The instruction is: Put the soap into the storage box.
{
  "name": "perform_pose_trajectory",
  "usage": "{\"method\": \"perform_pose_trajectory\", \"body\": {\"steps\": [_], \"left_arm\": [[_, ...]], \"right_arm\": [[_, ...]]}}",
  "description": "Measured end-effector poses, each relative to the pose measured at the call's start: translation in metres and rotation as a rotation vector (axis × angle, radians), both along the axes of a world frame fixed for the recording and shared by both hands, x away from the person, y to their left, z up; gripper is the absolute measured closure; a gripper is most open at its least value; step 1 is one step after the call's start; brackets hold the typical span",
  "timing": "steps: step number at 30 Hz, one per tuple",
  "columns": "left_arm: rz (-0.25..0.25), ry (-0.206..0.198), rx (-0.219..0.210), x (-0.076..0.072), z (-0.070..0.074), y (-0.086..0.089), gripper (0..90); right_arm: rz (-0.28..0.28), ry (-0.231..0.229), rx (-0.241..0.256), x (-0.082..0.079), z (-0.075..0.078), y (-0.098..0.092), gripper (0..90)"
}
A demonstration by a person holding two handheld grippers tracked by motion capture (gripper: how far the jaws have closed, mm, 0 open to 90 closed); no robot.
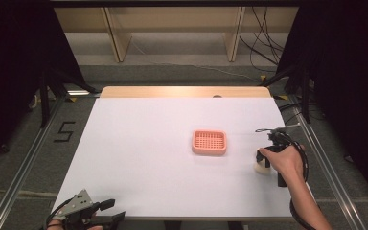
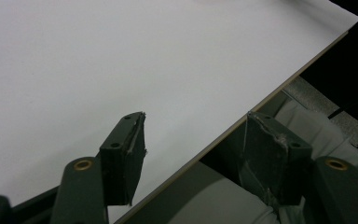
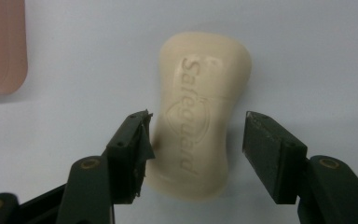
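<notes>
From my remote seat: white desk point(image 1: 139, 158) with a bare wood strip along its far edge. Grey carpeted floor point(image 1: 182, 72) around it, marked with a black "5" point(image 1: 64, 131) at left. Pale wooden shelving point(image 1: 172, 28) behind. Black curtains point(image 1: 345, 72) on both sides; loose cables point(image 1: 263, 43) at far right. Even lighting.

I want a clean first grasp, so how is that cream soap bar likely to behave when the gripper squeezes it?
The soap bar looks solid and moulded, so probably stiff. Its smooth, rounded sides could slip between the right gripper jaws, which straddle its narrowed waist, still open. Lying flat on the table, it seems unlikely to roll or tip.
</notes>
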State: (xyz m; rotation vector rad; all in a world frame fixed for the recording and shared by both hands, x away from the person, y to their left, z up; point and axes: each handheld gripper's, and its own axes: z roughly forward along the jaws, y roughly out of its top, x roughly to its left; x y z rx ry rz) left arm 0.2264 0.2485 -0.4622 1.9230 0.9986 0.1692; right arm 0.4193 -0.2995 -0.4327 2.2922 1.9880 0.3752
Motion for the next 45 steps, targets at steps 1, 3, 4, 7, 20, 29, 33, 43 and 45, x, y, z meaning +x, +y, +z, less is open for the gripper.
{"method": "perform_pose_trajectory", "body": {"steps": [1, 3, 4, 7, 20, 29, 33, 43, 45], "left_arm": [[0.0, 0.0, 0.0, 0.0, 0.0, 0.0, 38.2], [-0.001, 0.001, 0.001, 0.0, 0.0, 0.0, 38.2], [-0.001, 0.0, 0.001, 0.0, 0.0, 0.0, 38.1], [-0.001, 0.0, 0.0, 0.0, 0.0, 0.0, 38.2], [-0.001, -0.001, -0.002, 0.0, 0.0, 0.0, 38.1], [0.001, -0.001, -0.009, 0.0, 0.0, 0.0, 38.2], [-0.001, -0.002, -0.01, 0.0, 0.0, -0.001, 38.2], [-0.002, 0.0, -0.007, 0.0, 0.0, -0.001, 38.2], [-0.001, 0.002, -0.008, 0.0, 0.0, -0.001, 38.2]], "right_arm": [[-0.021, 0.003, 0.016, 0.001, 0.0, 0.002, 42.1], [0.044, -0.007, -0.011, 0.004, -0.002, -0.002, 41.8], [0.003, 0.017, -0.002, 0.005, -0.002, 0.001, 41.8], [0.001, 0.033, -0.009, 0.007, -0.004, 0.003, 41.8], [0.039, 0.061, -0.052, 0.017, -0.012, 0.004, 42.7], [-0.028, 0.108, -0.046, 0.021, -0.013, 0.013, 47.6], [0.072, 0.097, -0.092, 0.021, -0.016, 0.01, 50.2], [0.199, 0.093, -0.069, 0.021, -0.015, 0.006, 50.4], [0.251, 0.095, -0.065, 0.02, -0.015, 0.002, 50.4]]}}
